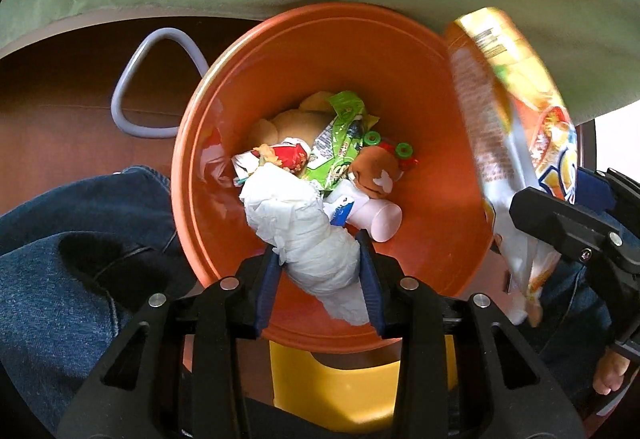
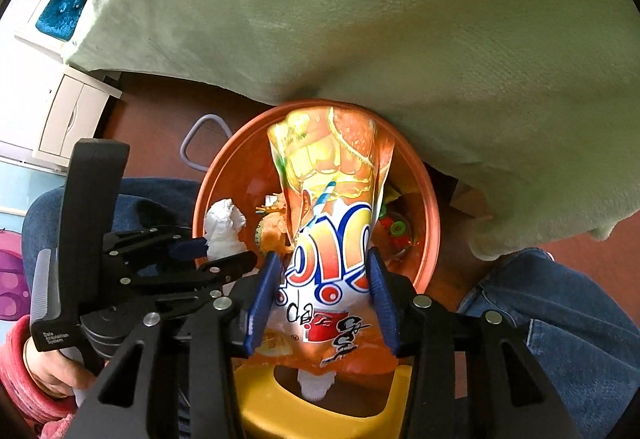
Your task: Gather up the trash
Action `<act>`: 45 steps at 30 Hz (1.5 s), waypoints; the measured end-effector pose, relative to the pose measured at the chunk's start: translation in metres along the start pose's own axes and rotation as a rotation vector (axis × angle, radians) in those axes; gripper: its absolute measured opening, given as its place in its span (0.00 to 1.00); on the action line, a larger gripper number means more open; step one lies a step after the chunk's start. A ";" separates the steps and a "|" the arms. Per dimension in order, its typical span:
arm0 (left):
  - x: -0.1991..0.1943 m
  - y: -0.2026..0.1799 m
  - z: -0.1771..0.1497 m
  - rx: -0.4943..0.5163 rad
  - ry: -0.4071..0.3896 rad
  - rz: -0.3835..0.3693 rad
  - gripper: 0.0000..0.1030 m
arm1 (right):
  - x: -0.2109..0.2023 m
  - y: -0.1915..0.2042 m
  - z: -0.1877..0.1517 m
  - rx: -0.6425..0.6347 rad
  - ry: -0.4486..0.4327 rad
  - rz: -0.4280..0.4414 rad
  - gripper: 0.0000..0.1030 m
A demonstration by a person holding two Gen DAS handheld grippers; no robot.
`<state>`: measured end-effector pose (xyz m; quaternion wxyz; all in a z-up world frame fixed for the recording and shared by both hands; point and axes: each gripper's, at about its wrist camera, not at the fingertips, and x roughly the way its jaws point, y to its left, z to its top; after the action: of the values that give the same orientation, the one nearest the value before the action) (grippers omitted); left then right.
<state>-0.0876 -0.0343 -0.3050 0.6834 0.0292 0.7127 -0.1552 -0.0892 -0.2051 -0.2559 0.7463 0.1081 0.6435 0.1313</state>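
left claw (image 1: pixel 320 271) grips tissue wad (image 1: pixel 308 235); right claw (image 2: pixel 324 295) grips juice pouch (image 2: pixel 332 223).

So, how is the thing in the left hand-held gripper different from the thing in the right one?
The left hand-held gripper holds a crumpled white tissue wad; the right hand-held gripper holds a flat, glossy orange drink pouch with print. The wad is plain and short, the pouch colourful and longer. Both are clamped between blue fingers above the orange bin.

Crumpled white tissue wad (image 1: pixel 304 235) and orange juice pouch (image 2: pixel 332 239) (both gripper-held) above half-filled orange bin (image 1: pixel 436 167)
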 end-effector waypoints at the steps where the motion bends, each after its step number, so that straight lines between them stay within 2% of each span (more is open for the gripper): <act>1: 0.001 0.000 0.000 -0.002 -0.002 0.004 0.39 | 0.000 0.000 0.000 0.003 -0.006 0.003 0.48; 2: 0.000 0.000 0.000 -0.004 0.001 0.006 0.49 | -0.001 0.000 0.001 0.008 -0.011 0.008 0.66; 3: 0.000 0.001 0.000 -0.006 0.003 0.012 0.56 | -0.002 -0.001 0.001 0.016 -0.020 0.012 0.73; 4: -0.001 0.001 0.000 -0.006 -0.001 0.016 0.65 | -0.004 -0.001 0.001 0.018 -0.030 0.017 0.73; 5: -0.003 0.002 0.000 -0.006 -0.010 0.022 0.67 | -0.007 -0.001 0.001 0.017 -0.039 0.019 0.73; 16: -0.029 0.004 -0.002 -0.014 -0.082 0.046 0.69 | -0.039 -0.009 0.001 0.072 -0.126 0.026 0.74; 20: -0.056 0.001 -0.001 -0.003 -0.152 0.066 0.69 | -0.057 -0.009 0.004 0.063 -0.176 0.023 0.74; 25: -0.117 -0.010 0.007 0.025 -0.326 0.100 0.69 | -0.109 0.005 0.016 0.014 -0.327 -0.007 0.76; 28: -0.161 -0.018 0.012 0.041 -0.444 0.120 0.75 | -0.148 0.019 0.025 -0.029 -0.450 -0.029 0.78; 33: -0.239 -0.029 0.020 0.053 -0.670 0.162 0.80 | -0.207 0.042 0.036 -0.105 -0.638 -0.080 0.84; 37: -0.284 -0.029 0.025 0.030 -0.800 0.175 0.86 | -0.246 0.061 0.038 -0.163 -0.776 -0.130 0.88; 41: -0.318 -0.026 0.026 -0.005 -0.896 0.160 0.89 | -0.269 0.070 0.040 -0.189 -0.850 -0.133 0.89; 45: -0.338 -0.022 0.026 -0.034 -0.955 0.143 0.89 | -0.287 0.075 0.041 -0.197 -0.917 -0.138 0.90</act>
<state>-0.0464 -0.0048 0.0307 0.9436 -0.0073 0.3179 -0.0922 -0.0919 -0.2307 0.0425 0.9671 0.0404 0.2379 0.0805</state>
